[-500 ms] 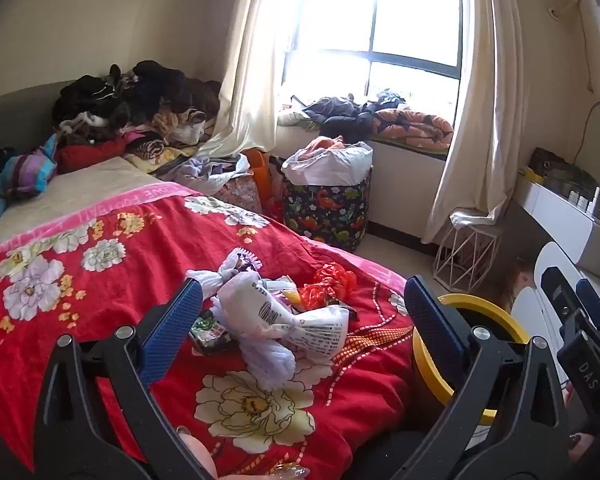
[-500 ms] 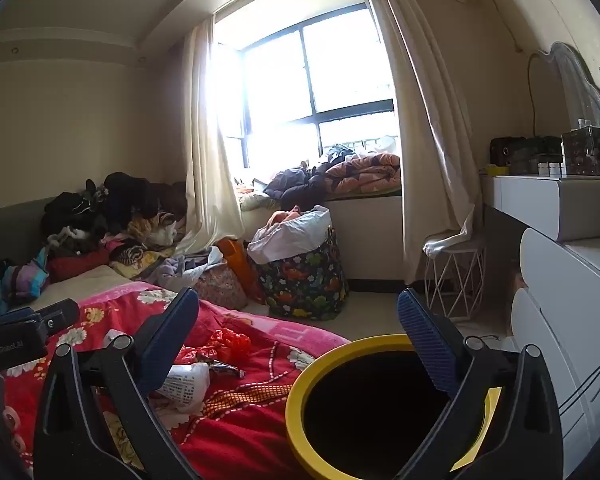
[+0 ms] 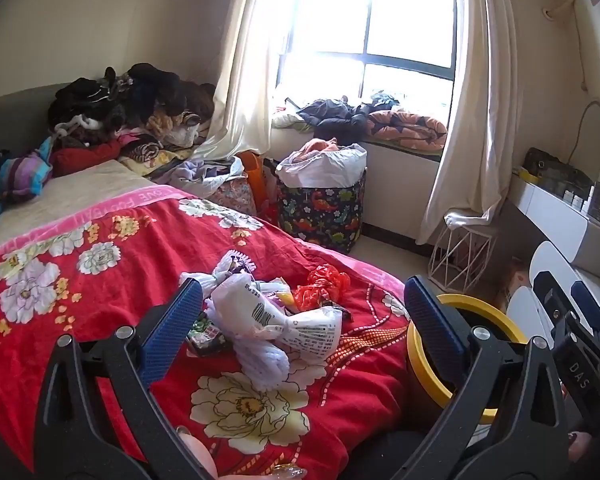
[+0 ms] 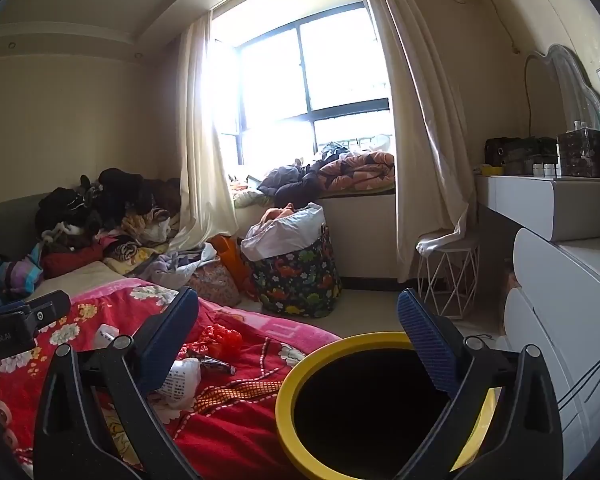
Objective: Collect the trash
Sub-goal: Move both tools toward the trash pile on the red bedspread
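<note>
Bright window point(image 4: 312, 80) between cream curtains point(image 4: 424, 152); white dresser point(image 4: 560, 280) right; wire stool point(image 4: 448, 276) below.

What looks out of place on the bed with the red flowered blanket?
A loose heap of trash lies on the red blanket: white printed plastic bags, an orange-red bag and small wrappers. It belongs in the yellow-rimmed bin standing open beside the bed. Both grippers are open and hold nothing.

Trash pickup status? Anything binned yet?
Done: nothing visibly. Bin interior is too dark to read. In hand: nothing; left gripper and right gripper are open, empty. Left: the whole trash pile, red bag included, on the bedspread.
</note>
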`<state>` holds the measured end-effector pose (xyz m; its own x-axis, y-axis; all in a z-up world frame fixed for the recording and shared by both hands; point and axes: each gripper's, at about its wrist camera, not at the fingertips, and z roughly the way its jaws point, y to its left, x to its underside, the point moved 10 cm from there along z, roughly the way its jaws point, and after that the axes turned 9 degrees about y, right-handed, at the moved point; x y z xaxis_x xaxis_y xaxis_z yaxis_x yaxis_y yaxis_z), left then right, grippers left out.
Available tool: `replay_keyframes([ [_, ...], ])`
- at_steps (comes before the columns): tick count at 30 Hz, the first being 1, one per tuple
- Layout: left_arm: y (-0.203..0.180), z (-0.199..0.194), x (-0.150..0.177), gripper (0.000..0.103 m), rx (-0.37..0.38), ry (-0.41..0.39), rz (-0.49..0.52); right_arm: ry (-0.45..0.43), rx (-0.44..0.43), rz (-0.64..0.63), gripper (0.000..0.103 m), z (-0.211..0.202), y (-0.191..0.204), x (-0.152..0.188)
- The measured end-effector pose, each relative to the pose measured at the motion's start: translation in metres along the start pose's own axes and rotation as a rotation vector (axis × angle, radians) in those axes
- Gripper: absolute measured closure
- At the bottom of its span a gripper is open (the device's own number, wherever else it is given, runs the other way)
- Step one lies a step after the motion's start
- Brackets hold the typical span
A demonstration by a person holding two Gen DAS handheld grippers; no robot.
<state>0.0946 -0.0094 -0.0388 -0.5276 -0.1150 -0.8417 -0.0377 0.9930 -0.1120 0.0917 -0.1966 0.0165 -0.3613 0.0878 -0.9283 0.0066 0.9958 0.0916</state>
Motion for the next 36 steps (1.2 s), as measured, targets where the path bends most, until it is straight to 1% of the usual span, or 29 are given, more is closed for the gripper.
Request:
replay_keyframes([
  [9,-0.0042,0.0007,-0.0014,0.01,0.01,0.002,-0.002,0.004,0.006,0.0,0.006,-0.0017,-0.005,-0.001],
  [32,-0.0035,0.0001,-0.0004,0.01,0.011,0.001,-0.002,0.011,0.006,-0.004,0.006,-0.0006,-0.0024,0.0003],
  [36,-0.0084,-0.0007,0.0025,0.01,0.016,0.004,0.002,0.016,0.007,-0.008,0.006,0.002,-0.0016,0.0028],
])
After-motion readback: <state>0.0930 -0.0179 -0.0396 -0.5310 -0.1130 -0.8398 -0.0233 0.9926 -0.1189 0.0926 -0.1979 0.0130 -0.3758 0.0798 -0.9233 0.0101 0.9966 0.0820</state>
